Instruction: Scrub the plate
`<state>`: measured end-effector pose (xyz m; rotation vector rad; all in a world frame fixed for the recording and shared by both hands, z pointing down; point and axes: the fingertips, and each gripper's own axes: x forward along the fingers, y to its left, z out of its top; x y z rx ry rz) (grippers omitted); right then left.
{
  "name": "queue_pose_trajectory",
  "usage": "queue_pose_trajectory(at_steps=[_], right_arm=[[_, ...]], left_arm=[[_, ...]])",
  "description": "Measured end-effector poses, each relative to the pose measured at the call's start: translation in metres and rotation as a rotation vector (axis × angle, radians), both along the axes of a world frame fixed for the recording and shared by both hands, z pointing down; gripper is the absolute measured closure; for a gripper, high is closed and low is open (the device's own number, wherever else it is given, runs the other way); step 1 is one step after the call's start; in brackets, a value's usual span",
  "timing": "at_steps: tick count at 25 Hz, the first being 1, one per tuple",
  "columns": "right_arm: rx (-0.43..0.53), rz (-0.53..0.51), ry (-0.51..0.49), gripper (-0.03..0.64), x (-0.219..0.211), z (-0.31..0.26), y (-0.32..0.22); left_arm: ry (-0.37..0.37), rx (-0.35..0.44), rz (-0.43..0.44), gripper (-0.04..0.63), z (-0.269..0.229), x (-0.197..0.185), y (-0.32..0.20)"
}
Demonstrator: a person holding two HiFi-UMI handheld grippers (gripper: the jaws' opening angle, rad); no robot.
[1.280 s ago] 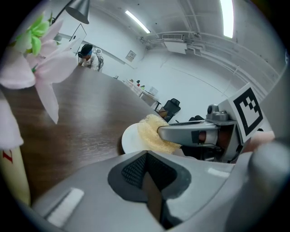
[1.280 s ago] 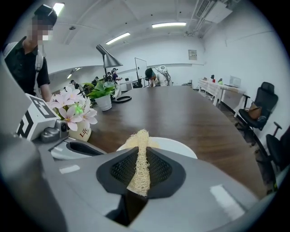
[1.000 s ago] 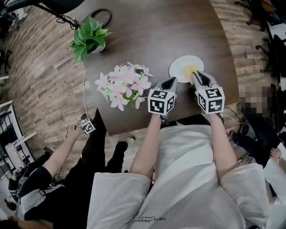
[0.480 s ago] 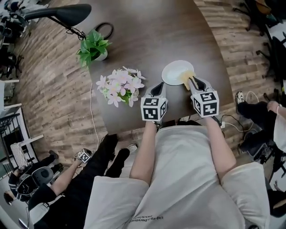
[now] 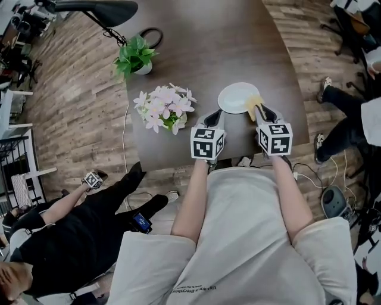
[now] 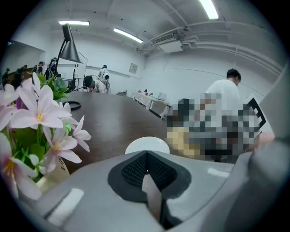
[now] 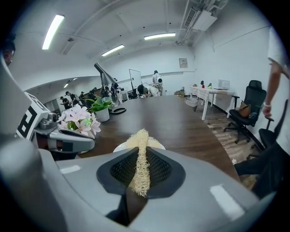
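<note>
The right gripper [image 5: 261, 111] pinches a soft scrubber [image 7: 140, 156]. The left gripper [image 5: 213, 117], pressed together and empty, could steady the probably slippery plate [image 5: 236, 96] at its near rim.

We are looking down on a dark wooden table [image 5: 196, 53] standing on a plank floor [image 5: 65, 119]. A black lamp [image 5: 89, 7] is leaning over its far end. We are seeing white walls [image 7: 226, 54], strip lights [image 7: 53, 31] glowing overhead, and a white desk [image 7: 213, 93] and black office chair [image 7: 248, 108] standing by the right wall.
</note>
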<state>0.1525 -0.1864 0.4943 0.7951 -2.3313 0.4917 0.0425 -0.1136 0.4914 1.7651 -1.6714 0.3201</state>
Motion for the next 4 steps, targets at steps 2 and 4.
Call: queue_pose_trajectory(at_steps=[2,4], right_arm=[[0.005,-0.003,0.001,0.549,0.0012,0.0001,0.0],[0.01,-0.007,0.001,0.551,0.002,-0.0001,0.0002]], left_arm=[[-0.001,-0.001,-0.004,0.595,0.001,0.0007,0.0011],[-0.002,-0.002,-0.009,0.595,0.0018,0.0013,0.0023]])
